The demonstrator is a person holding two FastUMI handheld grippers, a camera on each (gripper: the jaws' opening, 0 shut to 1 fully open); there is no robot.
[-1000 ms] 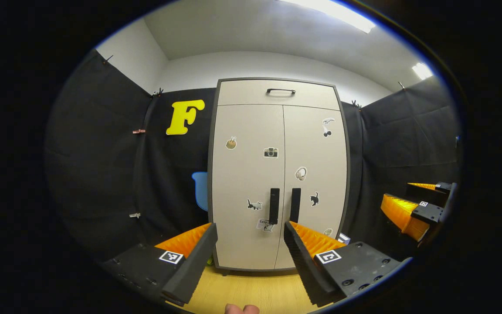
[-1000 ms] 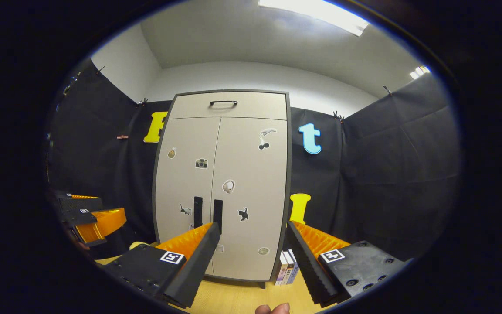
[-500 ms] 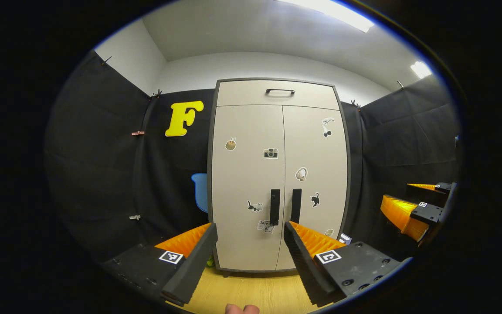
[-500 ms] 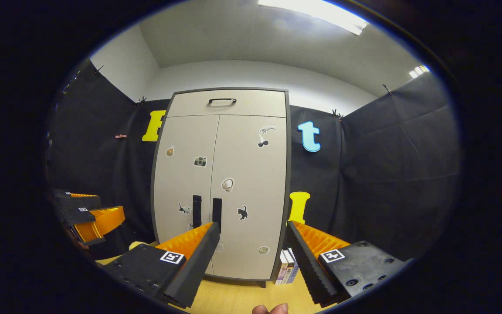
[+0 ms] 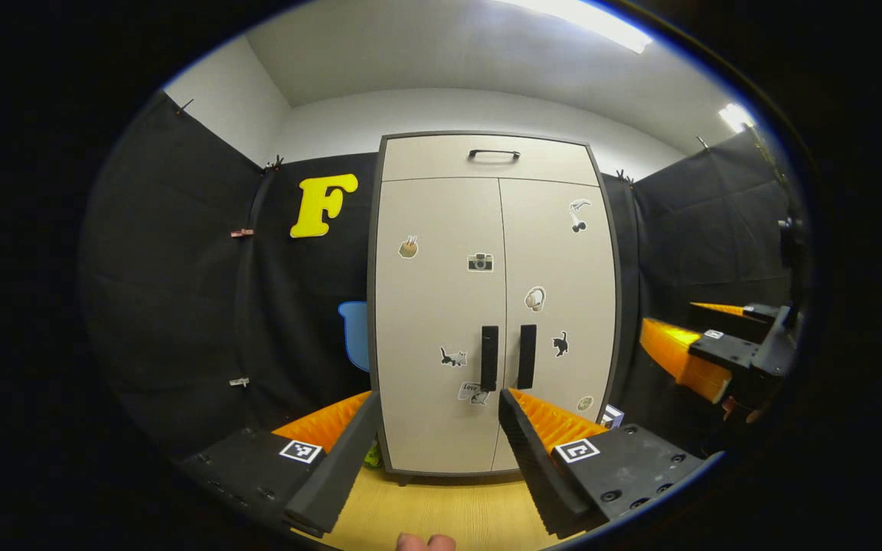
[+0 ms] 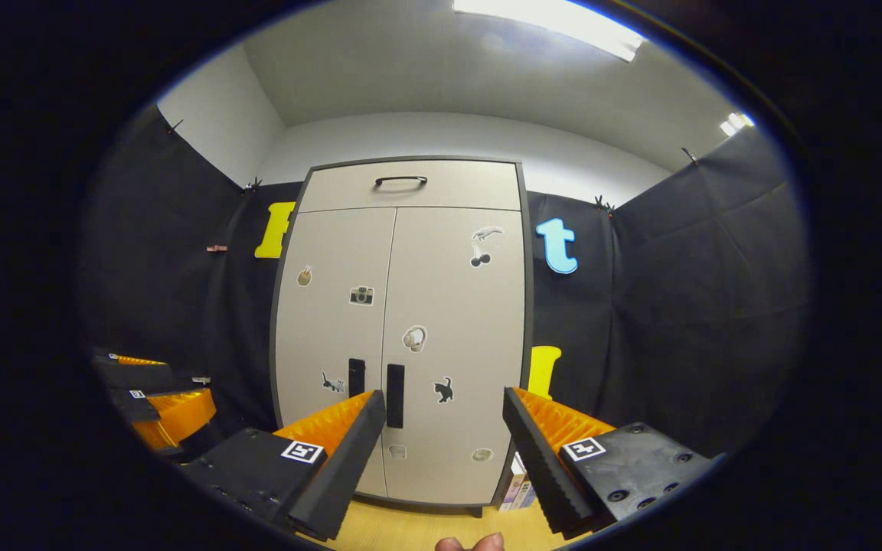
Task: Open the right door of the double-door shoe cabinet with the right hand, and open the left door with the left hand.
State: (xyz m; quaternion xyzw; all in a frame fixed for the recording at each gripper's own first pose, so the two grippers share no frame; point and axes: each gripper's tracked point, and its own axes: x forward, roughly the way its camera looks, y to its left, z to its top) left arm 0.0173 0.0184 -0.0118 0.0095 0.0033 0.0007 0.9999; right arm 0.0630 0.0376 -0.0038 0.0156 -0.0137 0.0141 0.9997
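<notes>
Nothing of the job was done at this point. The shoe cabinet [image 5: 494, 306] stood at the back edge of the wooden floor [image 5: 441, 509], against the black cloth wall, and both doors sat flush and closed. The right door [image 6: 452, 352] and the left door [image 5: 433, 321] met at the centre seam, and their two black vertical handles stood side by side just either side of it, low on the doors.

My right gripper [image 6: 445, 451] had its fingers spread wide with nothing between them. From its own view the right door's handle [image 6: 395, 395] showed just past the tip of one finger, but I judged I was well short of the cabinet, not touching it. My left gripper [image 5: 437, 451] was likewise wide and empty, aimed at the lower middle of the cabinet, with the left door's handle [image 5: 489, 368] between and above its fingertips, also apart from them.

A few books [image 6: 516, 491] stood at the cabinet's right foot.

So both steps were left: closing the right fingers on the right handle and swinging that door out, then the same on the left. Each handle being so near the other, I judged I would need to come in squarely.
</notes>
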